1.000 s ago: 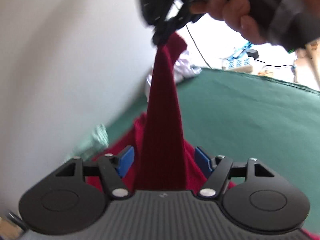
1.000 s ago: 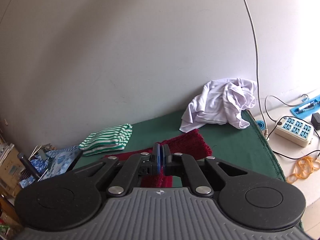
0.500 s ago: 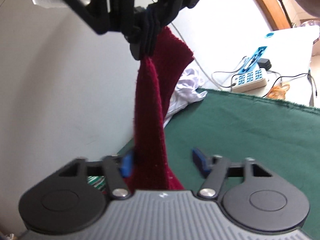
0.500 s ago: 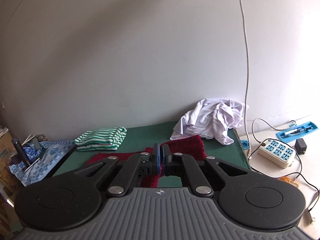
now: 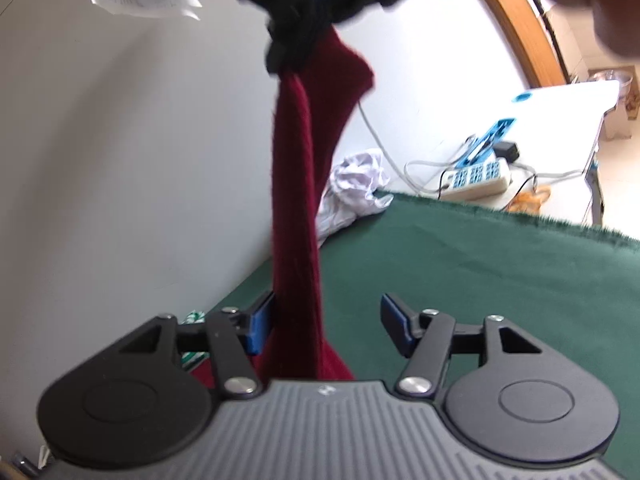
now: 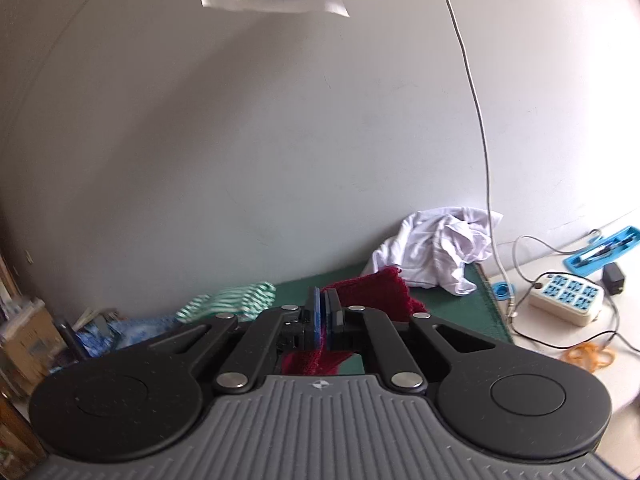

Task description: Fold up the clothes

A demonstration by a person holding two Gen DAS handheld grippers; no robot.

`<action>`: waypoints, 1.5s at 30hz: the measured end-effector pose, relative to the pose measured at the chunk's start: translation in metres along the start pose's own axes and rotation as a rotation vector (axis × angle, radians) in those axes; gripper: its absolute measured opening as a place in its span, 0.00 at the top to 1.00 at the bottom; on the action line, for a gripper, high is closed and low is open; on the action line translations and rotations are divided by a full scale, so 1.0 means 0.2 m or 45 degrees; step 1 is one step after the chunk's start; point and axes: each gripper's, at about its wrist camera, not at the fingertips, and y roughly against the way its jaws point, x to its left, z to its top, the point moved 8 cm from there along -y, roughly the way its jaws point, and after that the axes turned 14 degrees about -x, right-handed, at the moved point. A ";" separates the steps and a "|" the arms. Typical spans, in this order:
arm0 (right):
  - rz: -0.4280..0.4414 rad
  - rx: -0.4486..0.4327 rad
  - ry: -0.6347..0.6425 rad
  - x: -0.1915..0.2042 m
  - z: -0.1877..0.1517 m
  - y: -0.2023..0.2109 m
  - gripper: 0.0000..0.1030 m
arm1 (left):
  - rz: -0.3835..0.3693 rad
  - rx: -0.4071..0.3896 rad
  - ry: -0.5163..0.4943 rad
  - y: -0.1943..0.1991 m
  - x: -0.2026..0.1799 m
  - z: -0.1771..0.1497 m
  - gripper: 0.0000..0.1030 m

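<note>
Red cloth (image 5: 296,208) hangs unfolded between the spread fingers of the left gripper (image 5: 326,326). At 12 o'clock the right gripper (image 6: 321,314) pinches its top. Farther off, a striped cloth (image 6: 232,300) lies folded; a white one (image 6: 436,248) lies crumpled.

Left wrist cam sits low and close over the green surface (image 5: 480,264), tilted up along its tool (image 5: 328,322) at the wall, with the right tool (image 5: 304,20) high overhead. Right wrist cam is higher up, facing the wall across the same surface (image 6: 486,312). Both views catch the red cloth (image 5: 296,208) (image 6: 372,292), white garment (image 5: 356,184) (image 6: 436,248) and power strip (image 5: 476,178) (image 6: 564,300).
</note>
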 end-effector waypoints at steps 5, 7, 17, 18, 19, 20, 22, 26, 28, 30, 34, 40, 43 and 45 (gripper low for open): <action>0.074 -0.020 0.015 0.10 0.00 0.01 0.99 | 0.044 0.046 0.021 -0.03 0.05 -0.01 0.33; 0.097 -0.040 0.022 0.14 0.01 0.03 0.99 | 0.062 0.065 0.030 -0.05 0.07 -0.01 0.46; -0.046 -0.150 0.051 -0.01 0.12 0.15 0.99 | 0.042 -0.021 0.094 0.04 0.05 0.16 0.96; -0.058 -0.149 0.026 -0.05 0.13 0.16 0.98 | 0.018 -0.033 0.114 0.06 0.04 0.18 0.96; -0.100 -0.148 0.017 -0.10 0.14 0.16 0.97 | -0.001 -0.041 0.128 0.08 0.03 0.20 0.96; -0.153 -0.146 0.013 -0.15 0.15 0.16 0.96 | -0.015 -0.039 0.141 0.08 0.02 0.20 0.96; -0.257 -0.144 0.005 -0.25 0.17 0.17 0.83 | -0.053 -0.026 0.178 0.08 0.01 0.17 0.96; -0.465 -0.139 -0.012 -0.46 0.21 0.19 0.54 | -0.180 -0.003 0.284 0.18 -0.01 0.09 0.96; -0.570 -0.137 -0.021 -0.56 0.23 0.20 0.61 | -0.243 0.009 0.338 0.22 -0.02 0.05 0.96; -0.438 -0.022 -0.039 -0.53 0.23 0.09 0.63 | -0.307 0.021 0.391 0.27 -0.03 0.01 0.96; -0.055 0.364 0.149 -0.14 -0.01 -0.30 0.63 | -0.434 0.045 0.497 0.37 -0.05 -0.06 0.96; 0.256 0.824 0.254 0.52 -0.70 -0.95 0.73 | -0.525 0.102 0.622 0.51 0.08 -0.18 0.97; 0.247 0.891 0.365 0.79 -0.97 -1.27 0.72 | -0.581 0.117 0.671 0.56 0.11 -0.26 0.99; 0.230 0.893 0.438 0.95 -1.11 -1.47 0.72 | -0.654 0.145 0.727 0.60 0.11 -0.33 0.99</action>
